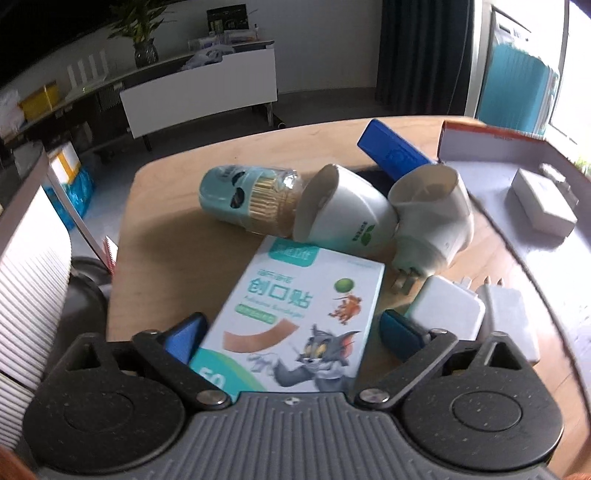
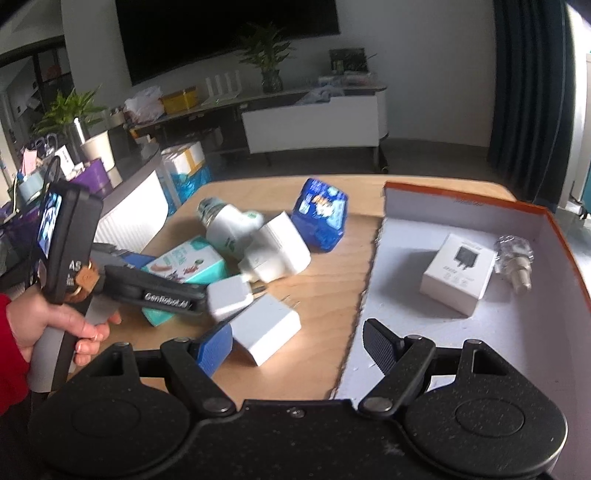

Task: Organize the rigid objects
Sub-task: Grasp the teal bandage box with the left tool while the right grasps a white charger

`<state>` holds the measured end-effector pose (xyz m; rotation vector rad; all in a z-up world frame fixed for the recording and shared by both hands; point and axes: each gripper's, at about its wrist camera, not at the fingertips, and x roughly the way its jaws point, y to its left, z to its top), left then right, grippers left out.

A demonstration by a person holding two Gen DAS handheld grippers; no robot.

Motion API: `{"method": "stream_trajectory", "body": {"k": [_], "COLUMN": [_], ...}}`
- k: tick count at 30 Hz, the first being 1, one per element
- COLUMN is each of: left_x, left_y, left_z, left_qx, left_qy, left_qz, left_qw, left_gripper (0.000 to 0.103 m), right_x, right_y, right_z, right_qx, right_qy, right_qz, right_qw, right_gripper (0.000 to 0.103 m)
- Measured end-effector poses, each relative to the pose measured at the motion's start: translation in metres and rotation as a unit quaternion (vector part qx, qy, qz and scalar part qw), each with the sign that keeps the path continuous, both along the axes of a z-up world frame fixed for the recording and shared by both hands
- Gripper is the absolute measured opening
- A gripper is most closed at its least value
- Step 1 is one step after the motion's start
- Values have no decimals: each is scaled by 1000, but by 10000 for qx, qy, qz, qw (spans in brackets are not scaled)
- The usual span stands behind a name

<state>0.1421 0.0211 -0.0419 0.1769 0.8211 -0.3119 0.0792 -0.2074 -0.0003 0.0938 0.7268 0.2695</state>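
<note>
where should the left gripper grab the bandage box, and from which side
Grip the bandage box across its two long side edges near the close end, coming in low from the front. It lies flat with its printed face up, and that close end already sits between the open fingers of the left gripper, so they seem likely to span its narrow width.

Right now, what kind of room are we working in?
Probably an office or meeting room: a large dark wall screen, a long low cabinet with potted plants, and a wooden table holding the clutter.
</note>
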Motion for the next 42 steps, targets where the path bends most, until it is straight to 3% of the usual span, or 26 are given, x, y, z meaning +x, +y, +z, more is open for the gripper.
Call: {"method": "stream_trajectory", "body": {"k": [2,3,8,14,18,25,26,27,33,42], "left_x": [-3,-5,-18,-38,-49,-60,-61,-61,-66,-74], "left_y": [-2,-4,-3,9,12,4,3,1,-4,-26], "left_z": [2,3,5,16,24,32,32,32,35,46], "left_qx": [-104,-144,-373,-758,-960,-1196,-1230,-1244,-1287,-1455], "left_qy": [-97,-120,-31,-34,-41,-81,-84,-90,-125,-200], "left_qz": [117,153,284,719,828,811,789,789,804,910], "left_qw": [9998,9997,9989,9945,9919,9895,9892,9891,9883,9850], "left_gripper": [72,71,71,71,71,71,71,71,71,71], "right_x": [4,5,15,42,63,88,89,89,77,39], "right_y": [6,9,25,25,29,28,28,28,23,-9], "right_z": [-5,-7,-17,-19,-26,-40,-41,-40,-33,3], "right_qx": [13,5,-356,-649,-866,-481,-393,-359,-451,-18], "right_qy": [90,127,113,80,135,578,636,626,457,-67], "right_qz": [88,158,804,1727,2041,2486,2465,2373,1915,719], "right_qw": [9999,9998,9961,9828,9750,9657,9662,9688,9794,9974], "right_gripper": [92,92,92,92,93,93,85,84,84,84]}}
